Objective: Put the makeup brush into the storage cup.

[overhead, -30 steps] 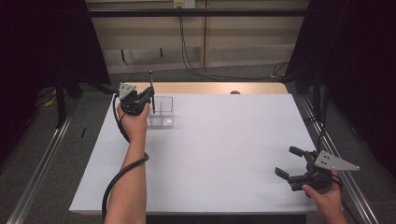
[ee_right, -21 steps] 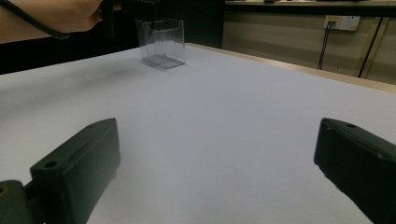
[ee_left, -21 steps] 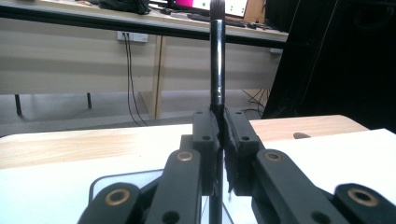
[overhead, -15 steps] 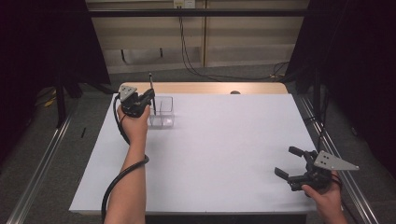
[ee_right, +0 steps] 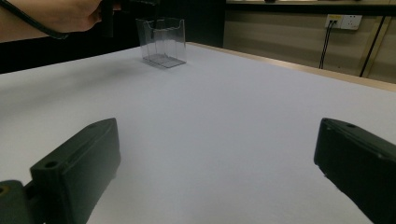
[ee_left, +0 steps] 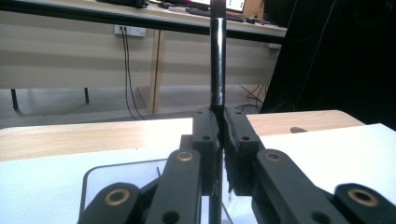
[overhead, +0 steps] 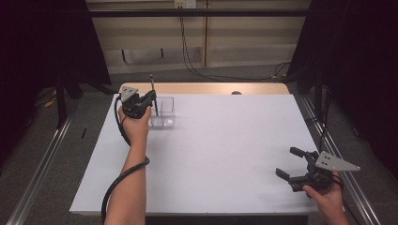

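- black and thin, an upright pen (ee_left: 217, 56) was clamped between the closed jaws of the left gripper (overhead: 151, 97), its lower end reaching down over a clear plastic holder (overhead: 163, 112).
- the holder was seen standing near the far left corner of the white table (overhead: 220, 154), just beside the left hand (overhead: 135, 123).
- the right gripper (overhead: 293, 163) was held low at the table's near right edge, its jaws spread wide with nothing between them, well apart from the holder.

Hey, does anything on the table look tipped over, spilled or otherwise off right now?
Nothing stands out. The clear holder stands upright on the white table. The left tool grips a black pen upright over it. The right tool hangs open, apart.
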Tool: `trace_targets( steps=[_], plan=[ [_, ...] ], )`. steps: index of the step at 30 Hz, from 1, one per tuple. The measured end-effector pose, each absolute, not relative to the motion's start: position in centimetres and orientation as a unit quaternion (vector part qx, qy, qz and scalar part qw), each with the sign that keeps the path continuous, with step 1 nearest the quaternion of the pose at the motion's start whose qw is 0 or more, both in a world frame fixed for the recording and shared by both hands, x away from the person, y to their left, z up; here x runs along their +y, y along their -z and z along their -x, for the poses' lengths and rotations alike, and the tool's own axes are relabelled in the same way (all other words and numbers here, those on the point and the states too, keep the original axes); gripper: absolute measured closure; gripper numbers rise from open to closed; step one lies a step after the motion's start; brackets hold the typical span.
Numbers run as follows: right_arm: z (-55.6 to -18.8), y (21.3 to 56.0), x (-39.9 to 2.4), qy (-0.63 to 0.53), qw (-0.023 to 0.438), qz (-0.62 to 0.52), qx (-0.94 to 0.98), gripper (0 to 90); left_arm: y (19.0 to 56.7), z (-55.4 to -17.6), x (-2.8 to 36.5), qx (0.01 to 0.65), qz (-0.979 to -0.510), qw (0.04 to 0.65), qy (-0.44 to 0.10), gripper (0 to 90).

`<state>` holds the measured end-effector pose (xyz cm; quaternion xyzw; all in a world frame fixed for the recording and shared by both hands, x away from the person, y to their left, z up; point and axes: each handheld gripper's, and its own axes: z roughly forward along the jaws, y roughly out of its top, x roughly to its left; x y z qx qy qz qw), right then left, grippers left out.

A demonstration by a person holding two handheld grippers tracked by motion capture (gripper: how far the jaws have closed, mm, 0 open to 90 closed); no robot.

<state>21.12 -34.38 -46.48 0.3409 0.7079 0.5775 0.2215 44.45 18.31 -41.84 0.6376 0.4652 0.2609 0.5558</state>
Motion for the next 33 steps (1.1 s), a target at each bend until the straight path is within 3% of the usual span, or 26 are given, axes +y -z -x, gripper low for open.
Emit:
trace_targets(
  steps=[5,18,33],
  plan=[
    [-21.13,46.48,-34.37,-0.577,0.222,-0.341,0.708,0.1,41.90,-44.42,18.24,0.464,-0.639,0.558,-0.253,83.3],
    [-21.12,46.48,-34.35,-0.577,0.222,-0.341,0.708,0.1,41.64,-44.16,18.40,0.457,-0.638,0.568,-0.248,66.3],
    [-21.11,46.46,-34.30,-0.576,0.222,-0.341,0.709,0.1,41.64,-43.94,18.58,0.452,-0.646,0.566,-0.241,59.3]
  ],
)
